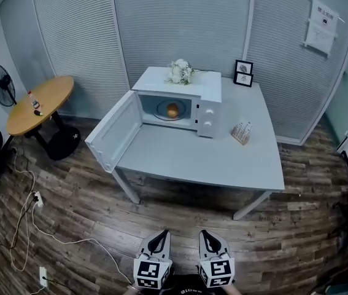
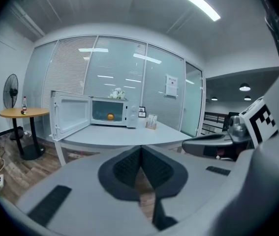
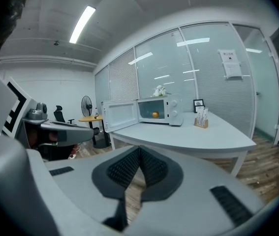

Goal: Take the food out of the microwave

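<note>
Food (image 1: 172, 109) looks light, round, rollable, so the rim of its plate (image 1: 161, 112) suits gripping; left gripper (image 2: 140, 154) and right gripper (image 3: 139, 155) sit closed, empty.

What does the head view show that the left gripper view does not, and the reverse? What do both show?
Head view only: the marker cube on the left gripper. Left gripper view only: the ceiling lights and that gripper's jaws up close, shut and empty. Both: the microwave with its door open, the orange food inside, the round wooden table and the fan.
</note>
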